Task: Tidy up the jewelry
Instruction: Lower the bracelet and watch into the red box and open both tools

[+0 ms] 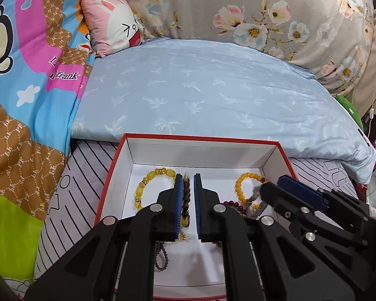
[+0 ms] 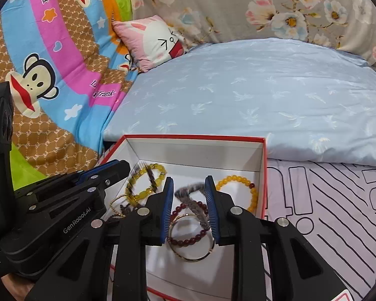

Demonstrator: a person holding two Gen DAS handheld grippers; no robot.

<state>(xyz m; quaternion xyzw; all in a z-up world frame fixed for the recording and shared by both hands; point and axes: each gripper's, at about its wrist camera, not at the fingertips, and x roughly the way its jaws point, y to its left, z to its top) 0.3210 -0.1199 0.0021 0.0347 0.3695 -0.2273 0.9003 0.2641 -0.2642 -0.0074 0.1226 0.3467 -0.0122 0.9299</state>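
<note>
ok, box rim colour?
Red rim on the white-lined cardboard jewelry box, plain inside. Clearest in the right wrist view.

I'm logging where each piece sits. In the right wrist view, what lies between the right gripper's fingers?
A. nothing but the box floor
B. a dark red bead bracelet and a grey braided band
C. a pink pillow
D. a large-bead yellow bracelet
B: the dark red bead bracelet and grey braided band lie between the open right gripper fingers, inside the red-edged box.
</note>
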